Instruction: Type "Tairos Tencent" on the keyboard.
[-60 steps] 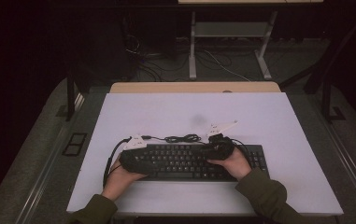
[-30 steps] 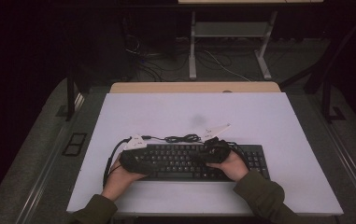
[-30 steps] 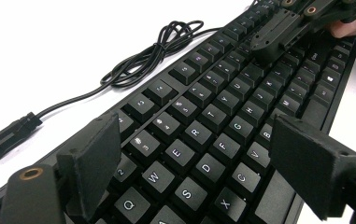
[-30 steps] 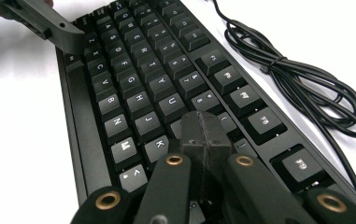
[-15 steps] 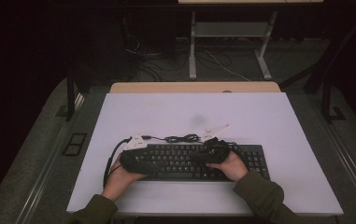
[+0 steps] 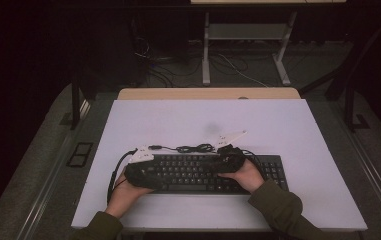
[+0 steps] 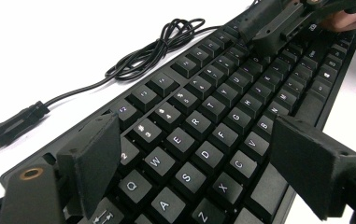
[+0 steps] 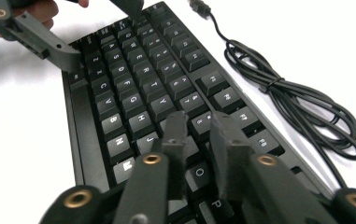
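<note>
Keyboard [image 6: 203, 173] lies flat near the front edge of the table [image 6: 298, 130], long side parallel to that edge, a little left of centre. One keyboard, one cable, two grippers, two hands: that is the whole count.

Your left gripper [image 7: 203, 168] sits over the left end of the board with its jaws spread wide. In the left gripper view the pads frame the Q-to-C block of keys, one pad by the top rim and the other by the bottom rim, so you seem set to straddle the board's depth and not to press a key (a judgement from the spread). They grasp nothing yet.

Your right gripper [image 8: 199, 154] hovers over the middle-right keys, around J, K, O and P. Its jaws stand close together with a narrow gap and nothing between them. That narrow tip suits poking a single key, if that is your aim. Whether the tips touch a keycap I cannot tell.

Your hands [image 6: 128, 192] come in from the front edge, each wrapped around a gripper handle, which keeps both tools low and nearly level over the keys.

The cable [image 8: 288, 93] lies in one loose bundle on the table just behind the board's rear edge, its plug [image 7: 14, 126] free on the table toward the left, connected to nothing visible.
</note>
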`<action>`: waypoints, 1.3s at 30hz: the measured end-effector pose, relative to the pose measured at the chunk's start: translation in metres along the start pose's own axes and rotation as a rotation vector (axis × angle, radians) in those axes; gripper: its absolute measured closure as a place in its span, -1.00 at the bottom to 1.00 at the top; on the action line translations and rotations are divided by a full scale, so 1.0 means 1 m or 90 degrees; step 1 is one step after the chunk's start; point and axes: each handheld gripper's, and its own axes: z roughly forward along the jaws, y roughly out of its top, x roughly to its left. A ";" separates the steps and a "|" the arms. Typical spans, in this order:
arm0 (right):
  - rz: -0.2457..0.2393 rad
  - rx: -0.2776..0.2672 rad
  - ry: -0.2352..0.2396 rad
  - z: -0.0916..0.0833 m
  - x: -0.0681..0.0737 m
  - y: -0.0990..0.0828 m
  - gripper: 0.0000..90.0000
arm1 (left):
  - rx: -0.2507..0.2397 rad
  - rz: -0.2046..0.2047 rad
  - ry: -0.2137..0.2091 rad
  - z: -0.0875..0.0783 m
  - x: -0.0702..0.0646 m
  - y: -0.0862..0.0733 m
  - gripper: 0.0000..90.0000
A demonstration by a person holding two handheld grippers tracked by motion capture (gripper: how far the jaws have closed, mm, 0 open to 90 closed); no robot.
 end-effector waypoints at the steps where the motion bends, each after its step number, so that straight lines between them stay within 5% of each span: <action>1: 0.001 -0.003 0.001 0.000 0.000 0.000 0.55 | -0.001 0.000 0.000 -0.001 0.000 -0.001 -0.63; 15: 0.003 -0.034 -0.018 0.003 0.000 0.004 -0.10 | -0.009 -0.002 -0.007 -0.009 0.001 -0.003 -0.46; 33: 0.004 -0.039 -0.023 0.002 -0.001 0.004 -0.16 | 0.014 0.007 -0.030 -0.012 0.001 -0.002 0.89; 39: 0.003 -0.039 -0.023 0.002 -0.001 0.004 -0.16 | 0.029 0.008 -0.028 -0.011 0.003 -0.002 0.98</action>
